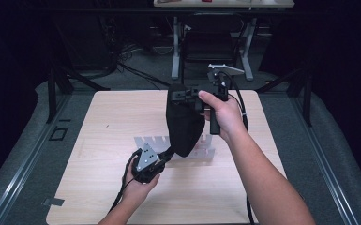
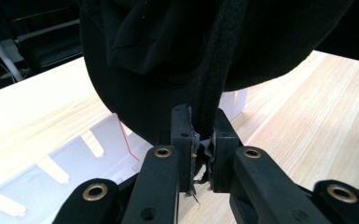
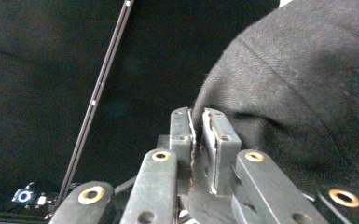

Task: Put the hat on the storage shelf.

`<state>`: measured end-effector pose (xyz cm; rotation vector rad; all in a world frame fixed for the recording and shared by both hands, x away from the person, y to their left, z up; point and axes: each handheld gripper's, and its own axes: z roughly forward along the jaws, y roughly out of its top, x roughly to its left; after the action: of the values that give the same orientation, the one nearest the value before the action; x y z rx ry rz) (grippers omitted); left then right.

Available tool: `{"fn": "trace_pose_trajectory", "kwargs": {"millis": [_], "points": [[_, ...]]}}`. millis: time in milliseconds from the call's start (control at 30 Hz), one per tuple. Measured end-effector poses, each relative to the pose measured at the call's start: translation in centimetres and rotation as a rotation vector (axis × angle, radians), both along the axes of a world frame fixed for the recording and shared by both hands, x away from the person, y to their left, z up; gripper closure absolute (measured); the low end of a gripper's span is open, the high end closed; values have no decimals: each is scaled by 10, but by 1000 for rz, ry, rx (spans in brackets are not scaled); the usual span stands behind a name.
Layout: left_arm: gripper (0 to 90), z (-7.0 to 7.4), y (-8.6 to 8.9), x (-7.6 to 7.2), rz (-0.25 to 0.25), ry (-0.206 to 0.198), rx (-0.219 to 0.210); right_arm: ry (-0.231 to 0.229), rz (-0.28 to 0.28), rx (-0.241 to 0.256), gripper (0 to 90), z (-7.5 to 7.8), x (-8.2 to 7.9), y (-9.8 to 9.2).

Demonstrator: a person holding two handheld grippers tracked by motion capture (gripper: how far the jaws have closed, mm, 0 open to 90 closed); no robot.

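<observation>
I have the black cloth lifted clear of the tabletop, hanging in the middle of the high view between my two hands, so the pick-up part looks done; what seems left is bringing it down onto or beside the white slotted rack that lies flat under it at the frame's centre, and I judge the work as roughly midway. My left gripper sits low, just left of centre, and in the left gripper view its fingers are closed down to a thin gap, pinching a hem or cord-like edge at the cloth's bottom, with frayed threads showing between the pads. My right gripper is higher, at the upper middle of the high view, and in the right gripper view its fingers stand nearly together, clamped on a fold of the cloth's top edge. The cloth hangs slack between the two grips, its lower end hanging over the rack; whether it touches I cannot tell.
</observation>
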<state>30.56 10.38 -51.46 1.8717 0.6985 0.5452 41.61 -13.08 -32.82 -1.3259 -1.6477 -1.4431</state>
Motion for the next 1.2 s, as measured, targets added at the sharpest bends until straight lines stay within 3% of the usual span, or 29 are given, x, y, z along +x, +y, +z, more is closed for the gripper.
{"fn": "trace_pose_trajectory", "kwargs": {"millis": [633,1000,1067,1133,1200], "points": [[847,-11,17,4,22,57,-79,-11,-31,11,825,4,-3,-26],[846,-24,29,10,23,134,-110,-18,-36,8,815,3,-6,-33],[845,-30,31,12,40,154,-137,-22,-34,5,815,4,-7,-35],[843,-33,35,15,12,170,-160,-22,-37,8,814,3,-9,-38],[843,-36,38,16,1,181,-158,-21,-42,6,811,2,-10,-41]]}}
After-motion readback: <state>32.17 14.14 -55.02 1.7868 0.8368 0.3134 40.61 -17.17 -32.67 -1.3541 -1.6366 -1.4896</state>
